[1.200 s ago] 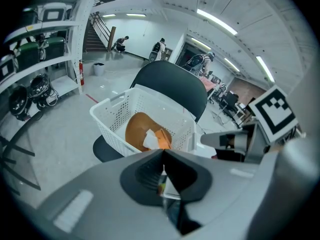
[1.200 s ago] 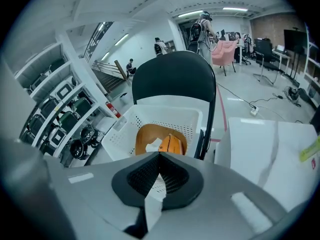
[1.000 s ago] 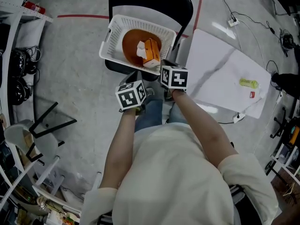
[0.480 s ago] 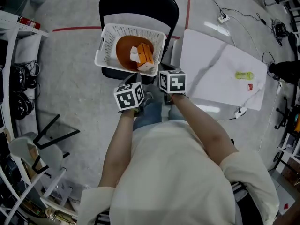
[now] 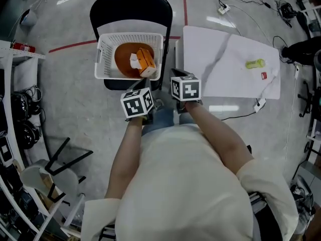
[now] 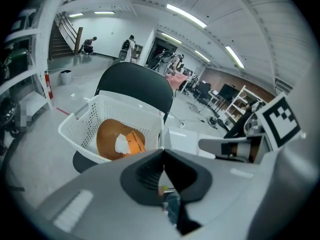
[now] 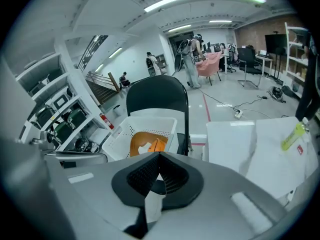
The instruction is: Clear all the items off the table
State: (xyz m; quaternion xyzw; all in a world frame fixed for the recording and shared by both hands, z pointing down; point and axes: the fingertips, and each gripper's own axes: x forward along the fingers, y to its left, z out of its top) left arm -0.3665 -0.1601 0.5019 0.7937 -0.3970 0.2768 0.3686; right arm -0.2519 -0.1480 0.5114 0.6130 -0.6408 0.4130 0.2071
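Nearest the camera, the left gripper (image 6: pixel 163 158) and the right gripper (image 7: pixel 159 160) were held side by side close to the person's waist, each with its jaws pressed together and nothing between them, as they had been throughout the preceding second. What changed was the framing: the head view swung so that the white basket (image 5: pixel 103 59) on the black chair (image 5: pixel 131 4) drifted toward the left, while the white table (image 5: pixel 210 59), to the right of the chair, came more fully into view. The basket already held a brown bowl (image 5: pixel 122 59), an orange box (image 5: pixel 146 60) and a pale crumpled item (image 5: pixel 134 61). Farther off, toward the far right of the table, a yellow-green tube (image 5: pixel 254 63) and a small red item (image 5: pixel 264 76) lay just beside each other, well apart from both grippers. The shift suggested a turn from the basket toward the table. Judged from this layout, the task was partly done, with those two items left to collect; either gripper would first have to open and reach across the tabletop.
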